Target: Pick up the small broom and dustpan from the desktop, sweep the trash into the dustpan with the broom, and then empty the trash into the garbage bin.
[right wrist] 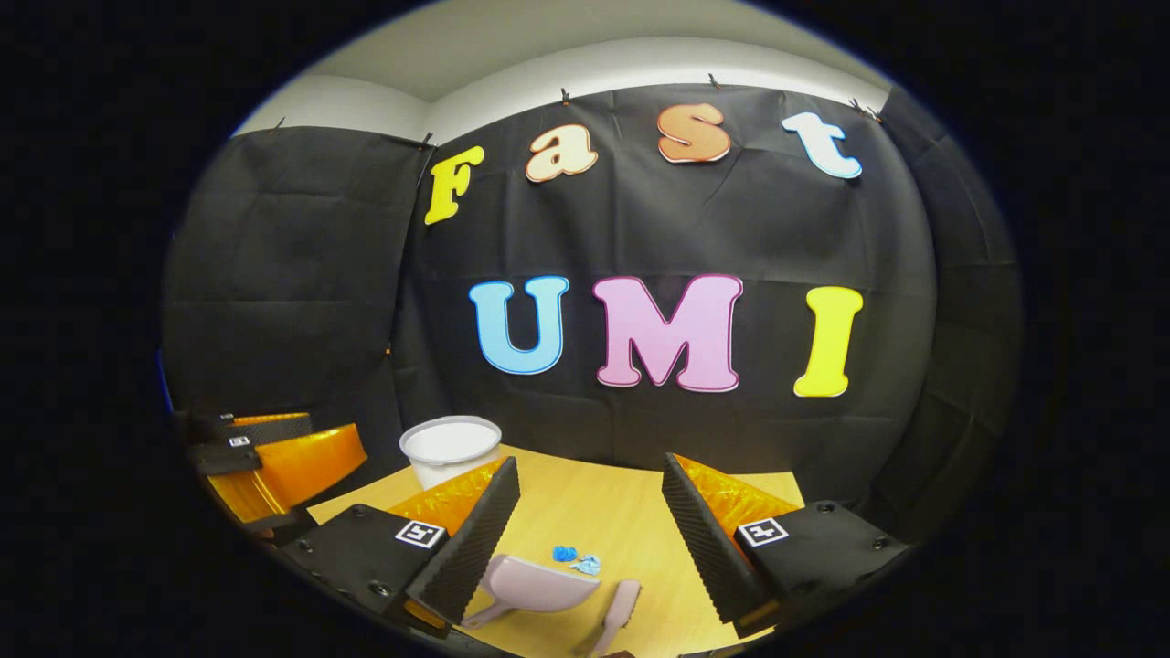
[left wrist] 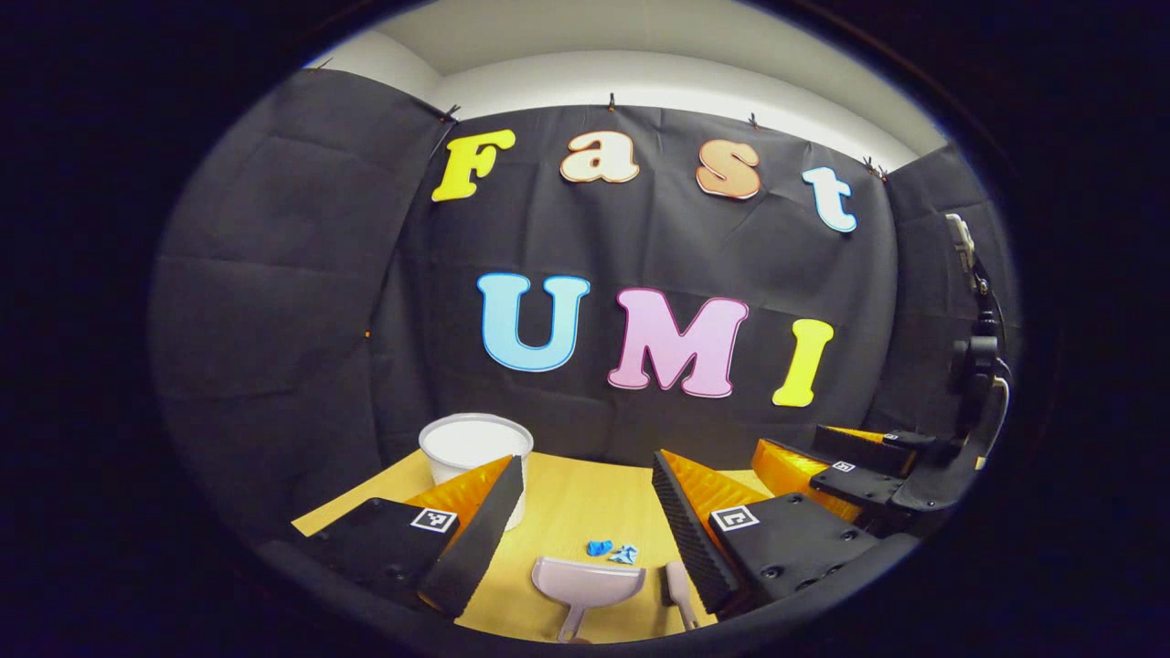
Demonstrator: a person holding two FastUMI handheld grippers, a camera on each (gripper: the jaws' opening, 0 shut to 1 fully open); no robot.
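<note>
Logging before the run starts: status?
Left gripper and right gripper open, holding nothing. Dustpan, broom, blue trash on desk; bin back left. Nothing blocking.

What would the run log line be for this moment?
left gripper open | right gripper open | pink plastic dustpan untouched | small pink broom untouched | blue crumpled trash unswept

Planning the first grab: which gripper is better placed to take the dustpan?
Probably left. The dustpan lies between the open left gripper fingers; the broom sits toward the right gripper.
</note>
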